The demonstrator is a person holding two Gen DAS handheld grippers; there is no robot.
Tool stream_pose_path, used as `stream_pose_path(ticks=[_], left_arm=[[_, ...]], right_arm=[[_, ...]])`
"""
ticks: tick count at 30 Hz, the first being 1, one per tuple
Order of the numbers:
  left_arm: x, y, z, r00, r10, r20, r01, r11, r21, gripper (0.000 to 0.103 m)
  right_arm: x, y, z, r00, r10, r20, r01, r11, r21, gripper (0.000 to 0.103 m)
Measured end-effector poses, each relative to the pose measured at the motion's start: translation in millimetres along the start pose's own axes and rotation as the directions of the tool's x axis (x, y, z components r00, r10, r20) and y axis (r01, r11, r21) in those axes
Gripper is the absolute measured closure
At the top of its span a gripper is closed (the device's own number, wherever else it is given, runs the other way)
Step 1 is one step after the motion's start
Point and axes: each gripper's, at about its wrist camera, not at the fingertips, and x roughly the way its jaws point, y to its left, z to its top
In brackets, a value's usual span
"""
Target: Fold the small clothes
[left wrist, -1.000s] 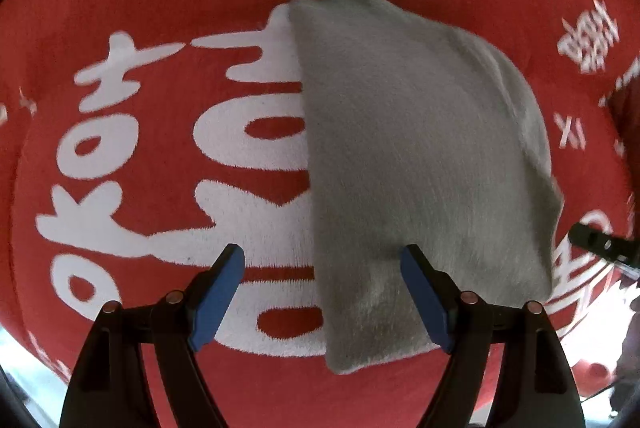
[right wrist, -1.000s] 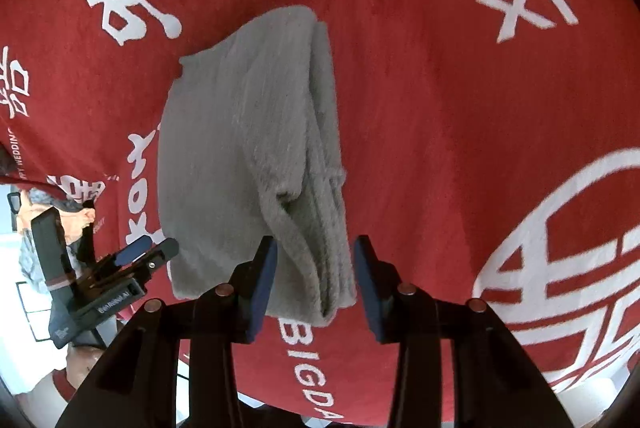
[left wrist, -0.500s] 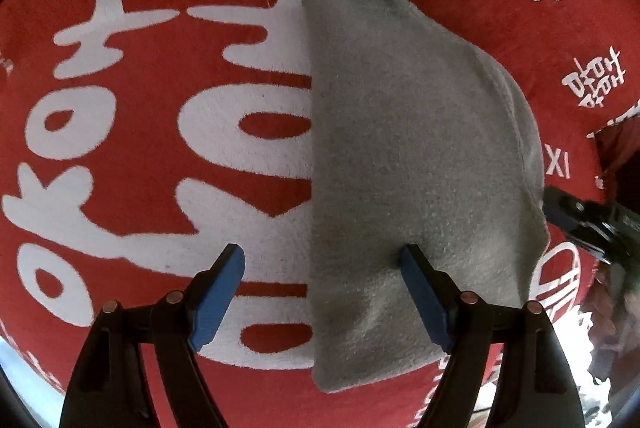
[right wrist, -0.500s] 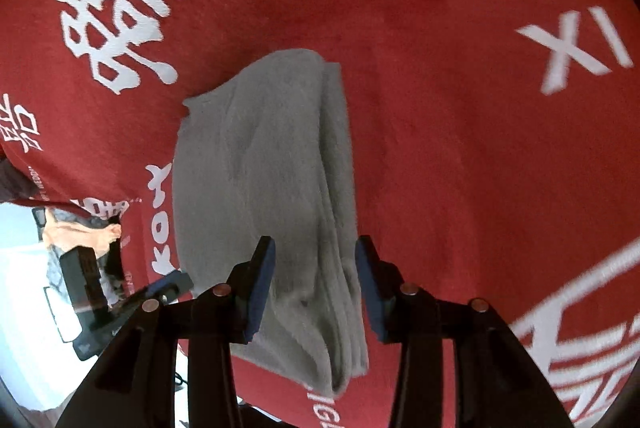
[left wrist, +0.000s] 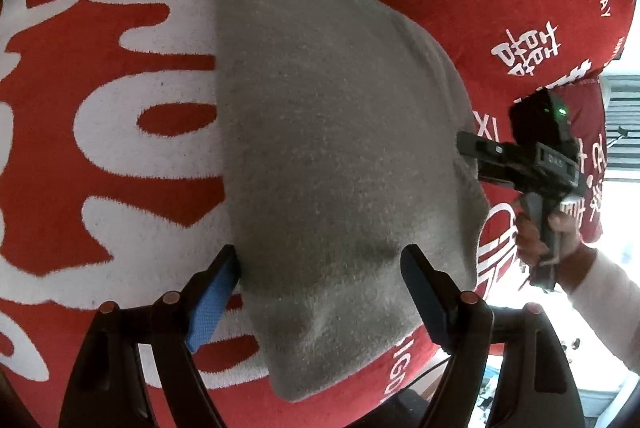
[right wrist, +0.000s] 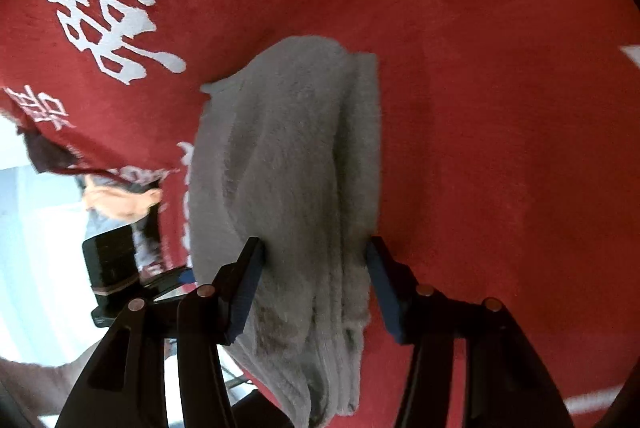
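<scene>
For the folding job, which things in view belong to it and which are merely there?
Belong: grey folded cloth, left gripper, right gripper, whose jaws are opening astride the cloth's layered edge.
Merely there: red blanket with white lettering, person's sleeve.

Your folded grey garment is soft, matt, fuzzy knit cloth; under it the red cloth looks plush and velvety, its white lettering tufted.

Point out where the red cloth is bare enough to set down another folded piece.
Bare red cloth lies right of the grey garment in the right wrist view. Its near end is crowded by the right gripper, jaws opening; the left gripper straddles another edge.
</scene>
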Motion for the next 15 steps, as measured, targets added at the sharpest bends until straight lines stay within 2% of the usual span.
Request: stream_pose_path(ticks=[5,7,9,13,15], left_arm=[[-2,1,-2,0.999,-0.037,-0.008,0.037,0.999,0.000,0.021],[-5,9,-6,1.000,-0.026,-0.017,0.026,1.000,0.006,0.021],[1,6,-6,0.999,0.009,-0.038,-0.008,1.000,0.027,0.021],[-4,6,-11,0.999,0.025,-0.033,-0.024,0.999,0.039,0.021],[-7,9,-10,1.000,0.003,-0.021,-0.003,1.000,0.021,0.021]], right_arm=[[3,-7,8,0.996,0.077,-0.039,-0.077,0.997,-0.005,0.043],[4,-5,10,0.994,0.096,-0.051,-0.096,0.995,-0.011,0.043],[6,-1,11,0.991,0.122,-0.056,-0.123,0.992,-0.014,0.038],[0,10,12,0.999,0.043,-0.022,-0.044,0.998,-0.049,0.039],[-14,10,15,0.999,0.024,0.044,-0.022,0.999,-0.043,0.039]])
